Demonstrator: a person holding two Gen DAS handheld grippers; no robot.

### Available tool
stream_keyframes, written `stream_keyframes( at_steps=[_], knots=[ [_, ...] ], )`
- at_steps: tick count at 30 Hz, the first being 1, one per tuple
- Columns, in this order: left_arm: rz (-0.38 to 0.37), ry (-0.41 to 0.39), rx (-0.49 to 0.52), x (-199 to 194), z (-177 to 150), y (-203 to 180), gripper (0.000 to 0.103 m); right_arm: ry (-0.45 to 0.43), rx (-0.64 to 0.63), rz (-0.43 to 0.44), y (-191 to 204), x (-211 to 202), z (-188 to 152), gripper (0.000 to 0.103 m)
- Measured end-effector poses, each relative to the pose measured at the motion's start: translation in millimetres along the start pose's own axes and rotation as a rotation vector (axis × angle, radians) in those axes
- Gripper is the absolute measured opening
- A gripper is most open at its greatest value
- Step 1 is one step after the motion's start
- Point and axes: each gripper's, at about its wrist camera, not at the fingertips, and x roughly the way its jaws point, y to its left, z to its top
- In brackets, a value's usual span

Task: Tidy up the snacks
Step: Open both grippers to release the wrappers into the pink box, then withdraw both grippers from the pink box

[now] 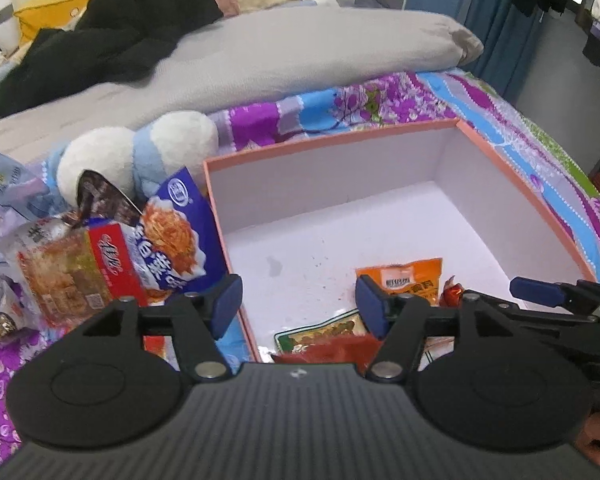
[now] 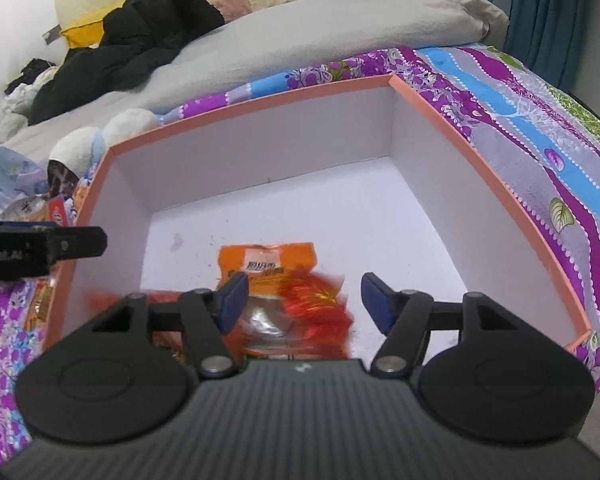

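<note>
A pink-rimmed box [image 1: 328,142] with a white inside lies on the bed. On its floor are an orange packet [image 1: 404,276], a green packet [image 1: 320,330], a red foil sweet [image 1: 452,295] and a blurred red packet [image 1: 332,350]. My left gripper [image 1: 300,304] hangs open over the box's near left corner, its pads touching nothing. My right gripper [image 2: 304,302] is open inside the box [image 2: 252,104]. A blurred red foil snack [image 2: 320,316] sits loose between its pads, over the orange packet [image 2: 268,260]. One finger of the right gripper [image 1: 540,292] shows in the left wrist view.
Left of the box is a snack pile: a blue bag [image 1: 180,232] and a red-labelled clear pack [image 1: 76,276], with a white-and-blue plush toy [image 1: 140,152] behind. A grey duvet [image 1: 280,52] and black coat [image 1: 112,28] lie beyond. The purple floral sheet [image 2: 540,128] ends at the right.
</note>
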Motion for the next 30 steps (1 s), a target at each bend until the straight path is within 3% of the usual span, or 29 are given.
stream_keyframes(
  at_steps=[7,16,25,30],
  knots=[
    [-0.002,-0.091,0.024,-57,-1,4,0.068,-0.081,0.006,0.008,14,-40,6,0.065],
    [-0.009,-0.242,0.002,-151,-16,25,0.068,-0.239,-0.031,0.033,48,-121,9,0.065],
    [0.027,-0.345,-0.053,-226,-65,61,0.068,-0.349,-0.076,0.116,94,-180,-11,0.065],
    [0.062,-0.353,-0.100,-249,-108,92,0.068,-0.364,-0.100,0.172,121,-191,-39,0.065]
  ],
)
